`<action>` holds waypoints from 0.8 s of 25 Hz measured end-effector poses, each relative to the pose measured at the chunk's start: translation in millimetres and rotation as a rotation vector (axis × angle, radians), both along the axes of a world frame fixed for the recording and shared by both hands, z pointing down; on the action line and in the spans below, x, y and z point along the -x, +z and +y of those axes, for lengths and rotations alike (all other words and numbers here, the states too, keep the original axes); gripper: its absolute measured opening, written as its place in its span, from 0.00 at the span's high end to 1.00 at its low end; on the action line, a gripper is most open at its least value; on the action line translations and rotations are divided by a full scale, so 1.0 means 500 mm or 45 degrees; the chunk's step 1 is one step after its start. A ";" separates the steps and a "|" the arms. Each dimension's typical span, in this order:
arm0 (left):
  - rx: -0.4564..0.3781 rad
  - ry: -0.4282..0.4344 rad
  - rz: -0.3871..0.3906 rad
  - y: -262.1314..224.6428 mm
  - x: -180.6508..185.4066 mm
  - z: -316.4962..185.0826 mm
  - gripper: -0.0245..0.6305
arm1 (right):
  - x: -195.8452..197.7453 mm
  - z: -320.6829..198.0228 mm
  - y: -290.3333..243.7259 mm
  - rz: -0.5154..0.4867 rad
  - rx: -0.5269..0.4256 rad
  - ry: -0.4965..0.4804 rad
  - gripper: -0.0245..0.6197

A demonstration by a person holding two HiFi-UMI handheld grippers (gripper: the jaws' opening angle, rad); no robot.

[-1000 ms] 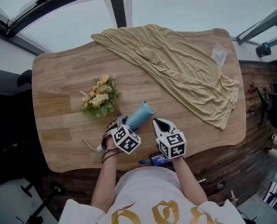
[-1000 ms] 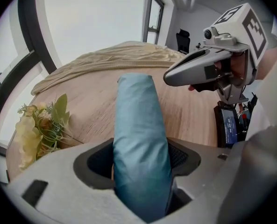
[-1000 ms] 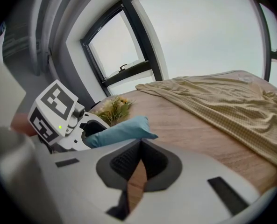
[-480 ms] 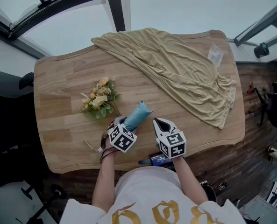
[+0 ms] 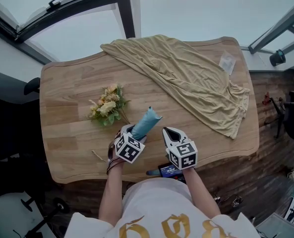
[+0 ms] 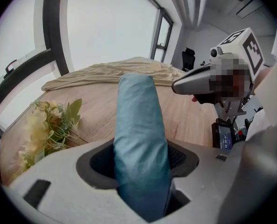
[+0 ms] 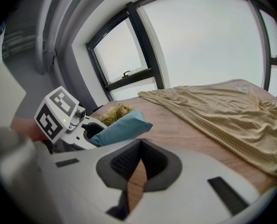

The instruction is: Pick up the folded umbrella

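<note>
my l gripper (image 5: 131, 133) pinches the folded umbrella (image 5: 147, 123) at its near end, long axis running fwd over the table (image 5: 67, 118). r gripper (image 5: 169, 133) pressed together, empty, just beside.

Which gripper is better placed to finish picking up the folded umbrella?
Left. The left gripper has the folded umbrella between its jaws, pads against the blue sleeve, with its tip angled up off the table. The right gripper sits beside it, jaws together and empty.
</note>
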State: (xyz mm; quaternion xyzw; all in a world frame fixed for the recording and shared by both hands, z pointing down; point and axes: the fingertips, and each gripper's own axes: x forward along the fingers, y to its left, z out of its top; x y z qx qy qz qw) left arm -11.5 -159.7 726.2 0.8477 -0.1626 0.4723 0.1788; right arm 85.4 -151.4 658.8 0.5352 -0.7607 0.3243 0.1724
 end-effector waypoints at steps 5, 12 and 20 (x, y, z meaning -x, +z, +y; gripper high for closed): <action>-0.133 -0.014 0.023 -0.024 0.006 -0.015 0.52 | -0.002 0.003 -0.017 0.003 -0.027 -0.013 0.95; -0.183 -0.084 0.070 -0.057 0.007 -0.019 0.52 | -0.011 0.010 -0.040 0.012 -0.060 -0.020 0.95; -0.223 -0.190 0.221 -0.117 0.000 -0.032 0.52 | -0.013 0.024 -0.063 0.019 -0.092 -0.021 0.95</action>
